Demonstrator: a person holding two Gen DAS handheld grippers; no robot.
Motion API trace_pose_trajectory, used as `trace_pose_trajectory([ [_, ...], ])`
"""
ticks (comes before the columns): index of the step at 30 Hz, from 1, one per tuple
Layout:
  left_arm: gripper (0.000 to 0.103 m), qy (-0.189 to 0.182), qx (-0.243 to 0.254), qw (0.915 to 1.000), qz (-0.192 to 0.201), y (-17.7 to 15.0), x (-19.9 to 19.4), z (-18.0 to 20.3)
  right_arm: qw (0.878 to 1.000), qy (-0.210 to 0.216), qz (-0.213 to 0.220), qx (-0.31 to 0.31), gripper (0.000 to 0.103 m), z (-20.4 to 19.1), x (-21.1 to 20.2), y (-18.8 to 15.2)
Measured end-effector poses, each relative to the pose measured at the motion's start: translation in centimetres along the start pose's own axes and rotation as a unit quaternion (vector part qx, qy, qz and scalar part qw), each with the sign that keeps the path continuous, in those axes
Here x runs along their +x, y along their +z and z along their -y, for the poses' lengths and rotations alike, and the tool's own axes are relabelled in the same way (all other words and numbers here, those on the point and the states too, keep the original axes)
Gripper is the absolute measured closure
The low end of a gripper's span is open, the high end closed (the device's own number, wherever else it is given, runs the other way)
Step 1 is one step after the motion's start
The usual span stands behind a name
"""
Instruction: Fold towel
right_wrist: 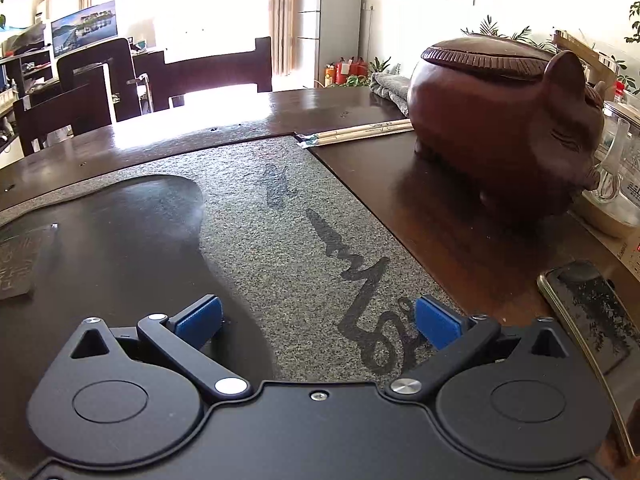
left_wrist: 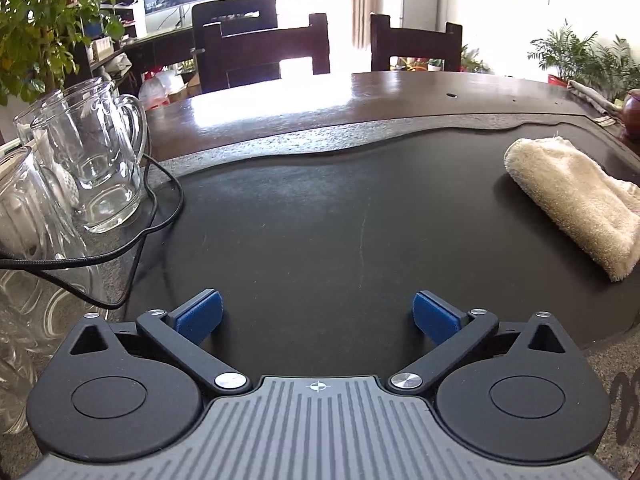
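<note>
A cream towel [left_wrist: 576,200] lies folded into a thick strip on the dark stone tray [left_wrist: 320,220], at the far right of the left wrist view. My left gripper [left_wrist: 318,318] is open and empty, low over the tray, well to the left of the towel. My right gripper [right_wrist: 318,318] is open and empty over the grey speckled border of the tray [right_wrist: 260,208]. The towel does not show in the right wrist view.
Glass mugs [left_wrist: 96,160] and a black cable [left_wrist: 160,216] stand at the left of the tray. A brown clay pig [right_wrist: 508,120], chopsticks [right_wrist: 360,130], a phone [right_wrist: 592,312] and a glass jar [right_wrist: 624,168] sit at the right. Chairs [left_wrist: 264,52] stand behind the table.
</note>
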State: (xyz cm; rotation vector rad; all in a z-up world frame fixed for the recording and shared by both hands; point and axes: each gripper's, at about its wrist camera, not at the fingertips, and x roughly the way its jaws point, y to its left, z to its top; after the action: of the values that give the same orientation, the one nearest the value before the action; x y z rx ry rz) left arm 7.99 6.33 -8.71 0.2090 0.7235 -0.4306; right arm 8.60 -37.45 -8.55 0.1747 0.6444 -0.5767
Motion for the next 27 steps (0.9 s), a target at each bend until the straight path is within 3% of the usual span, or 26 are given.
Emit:
trace_pose_trajectory([
  [27, 0.000, 0.002, 0.002, 1.0000, 0.000, 0.14, 0.21, 0.18, 1.000, -0.001, 0.001, 0.002, 0.000, 0.04, -0.12, -0.10],
])
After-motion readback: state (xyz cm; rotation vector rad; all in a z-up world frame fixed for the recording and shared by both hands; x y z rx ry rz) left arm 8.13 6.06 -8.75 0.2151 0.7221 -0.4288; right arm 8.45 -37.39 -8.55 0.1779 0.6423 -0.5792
